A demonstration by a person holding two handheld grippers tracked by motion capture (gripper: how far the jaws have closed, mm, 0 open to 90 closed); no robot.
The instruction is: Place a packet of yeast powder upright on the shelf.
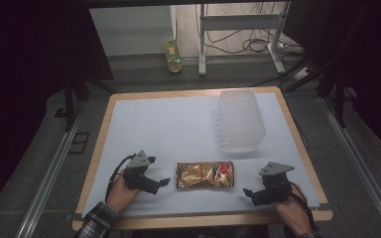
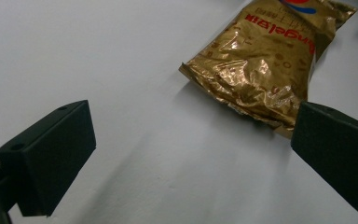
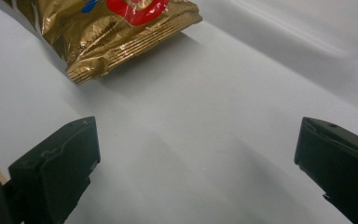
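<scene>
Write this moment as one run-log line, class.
left gripper: open, empty | right gripper: open, empty | crinkled gold foil snack bag: flat between them, untouched | clear ribbed plastic container: behind bag | white table mat

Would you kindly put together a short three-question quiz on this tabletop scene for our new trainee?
1. True or false: the gold snack bag lies between the left gripper and the right gripper.
2. Multiple choice: the clear plastic container sits (A) on top of the bag, (B) farther from the person than the bag, toward the table's right side, (C) in the left gripper.
3. Fill in: in each gripper view the jaws stand ____ with nothing between them.

Key: 1 true; 2 B; 3 open.
</scene>
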